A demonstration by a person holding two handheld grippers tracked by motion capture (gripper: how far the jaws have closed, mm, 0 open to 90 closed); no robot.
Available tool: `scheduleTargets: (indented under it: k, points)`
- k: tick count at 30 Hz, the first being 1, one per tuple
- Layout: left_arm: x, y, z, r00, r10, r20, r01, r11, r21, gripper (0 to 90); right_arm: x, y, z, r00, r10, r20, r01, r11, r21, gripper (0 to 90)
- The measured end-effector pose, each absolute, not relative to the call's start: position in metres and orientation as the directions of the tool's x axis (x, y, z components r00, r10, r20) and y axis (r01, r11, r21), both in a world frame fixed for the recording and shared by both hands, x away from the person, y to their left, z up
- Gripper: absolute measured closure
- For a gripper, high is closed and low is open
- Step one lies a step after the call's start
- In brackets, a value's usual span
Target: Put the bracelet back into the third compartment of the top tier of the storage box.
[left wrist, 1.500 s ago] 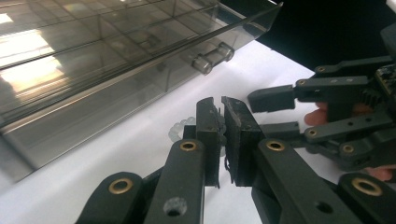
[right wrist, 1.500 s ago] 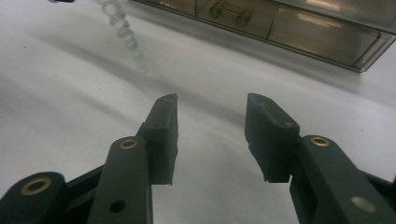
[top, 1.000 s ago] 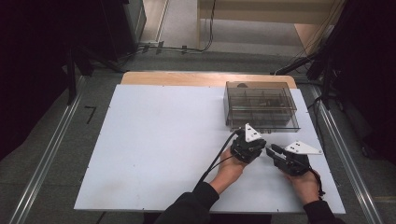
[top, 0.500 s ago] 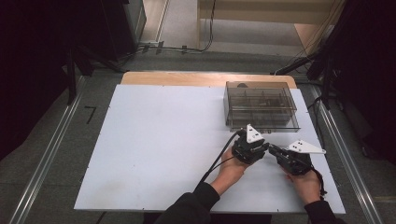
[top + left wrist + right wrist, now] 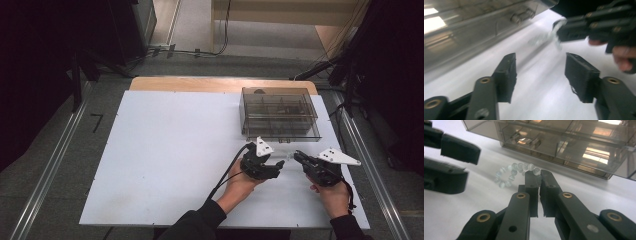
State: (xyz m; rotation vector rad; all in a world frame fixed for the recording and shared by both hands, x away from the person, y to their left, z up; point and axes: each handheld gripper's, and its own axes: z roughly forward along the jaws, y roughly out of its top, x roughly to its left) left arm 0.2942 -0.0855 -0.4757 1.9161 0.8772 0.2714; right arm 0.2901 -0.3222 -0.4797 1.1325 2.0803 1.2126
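Nearest, the right tongs [image 5: 538, 178] are pinched onto one end of a bead bracelet [image 5: 514, 175], which hangs low over the white table [image 5: 165, 160]. Just beside it, the left tongs [image 5: 539, 75] stand wide, holding nothing. Beyond both sits a smoky clear box [image 5: 279, 112] with compartments, lid closed.

A little bracelet [image 5: 515, 173] of pale, see-through beads hangs in a ring in front of the smoky plastic box. One end of the ring is pinched between the tips of the right gripper [image 5: 539, 175]. The rest of the loop droops out to the side, just above the white table. It looks blurry from the left gripper view.
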Motion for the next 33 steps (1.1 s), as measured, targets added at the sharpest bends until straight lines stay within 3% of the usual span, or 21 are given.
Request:
scheduleTargets:
  k: [6, 15, 33]
  points:
    - [0.289, -0.070, -0.477, 0.691, 0.704, -0.165, 0.475, -0.270, 0.837, 30.1, 0.289, -0.327, -0.472, -0.539, 0.842, 0.020, 0.412, 0.242, 0.879, 82.5]
    - [0.282, -0.033, -0.474, 0.663, 0.736, -0.137, 0.471, -0.268, 0.840, 28.8, 0.290, -0.339, -0.459, -0.527, 0.848, 0.054, 0.410, 0.198, 0.890, 82.5]
    - [0.268, 0.062, -0.475, 0.530, 0.834, -0.152, 0.488, -0.153, 0.859, 27.5, 0.300, -0.349, -0.434, -0.491, 0.866, 0.090, 0.366, 0.112, 0.924, 82.4]
